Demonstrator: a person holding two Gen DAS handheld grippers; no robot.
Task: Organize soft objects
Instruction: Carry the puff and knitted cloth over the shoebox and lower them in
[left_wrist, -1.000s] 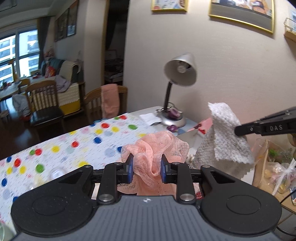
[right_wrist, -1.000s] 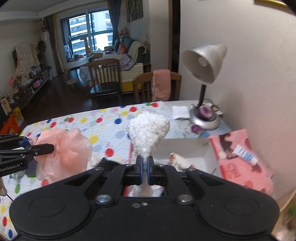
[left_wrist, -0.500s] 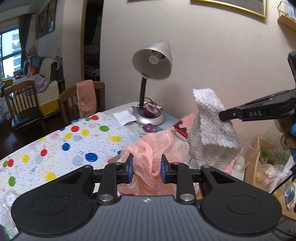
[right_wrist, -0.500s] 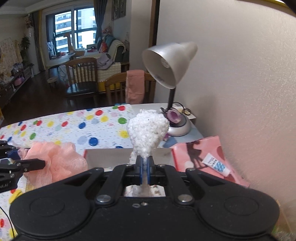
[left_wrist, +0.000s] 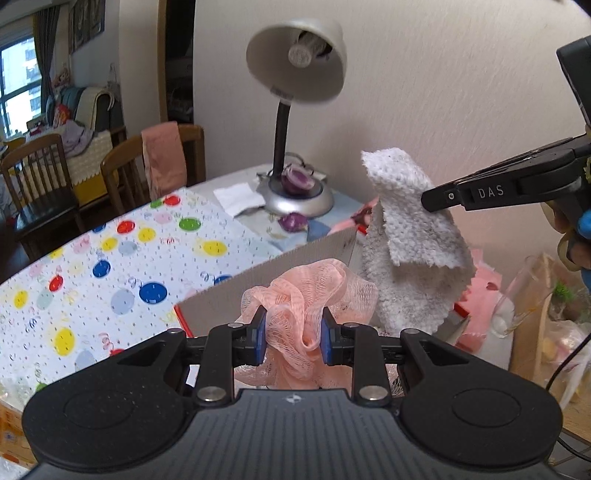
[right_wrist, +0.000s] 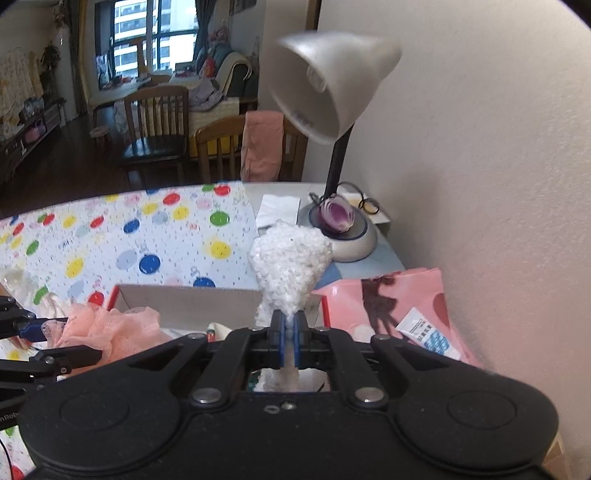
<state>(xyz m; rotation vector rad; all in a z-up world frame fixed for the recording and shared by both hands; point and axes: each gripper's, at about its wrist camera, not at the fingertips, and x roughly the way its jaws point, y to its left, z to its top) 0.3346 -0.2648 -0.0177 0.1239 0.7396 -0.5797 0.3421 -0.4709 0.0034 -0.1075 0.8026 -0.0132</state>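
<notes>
The left tool (left_wrist: 291, 341) is pinched on a peach mesh bath pouf (left_wrist: 308, 295), which is bunched between the blue pads (left_wrist: 260, 339). The pouf is held just above the near edge of an open cardboard box (left_wrist: 266, 286), whose grey inner wall rises behind it. From the right wrist view the same pouf (right_wrist: 110, 328) is seen at the left end of the box (right_wrist: 184, 301).

The right tool (right_wrist: 289, 341) is pressed together on a white knitted cloth (right_wrist: 290, 267), with only a thin fold caught between its pads. In the left wrist view the cloth (left_wrist: 413, 247) is seen hanging to the right of the pouf, over the right part of the box, and the letters "DAS" are read on the side of the right tool's finger (left_wrist: 491, 192).

The box is set on a bench covered by a polka-dot cloth (left_wrist: 110, 258). Beyond the box, a silver desk lamp (right_wrist: 332, 92) is stood near the wall, with half a purple onion (right_wrist: 338, 216) laid on its base. To the right of the box, a pink bag (right_wrist: 388, 295) is laid, and a small white tube (right_wrist: 428, 332) with blue print, too blurred to be read, rests on it.
</notes>
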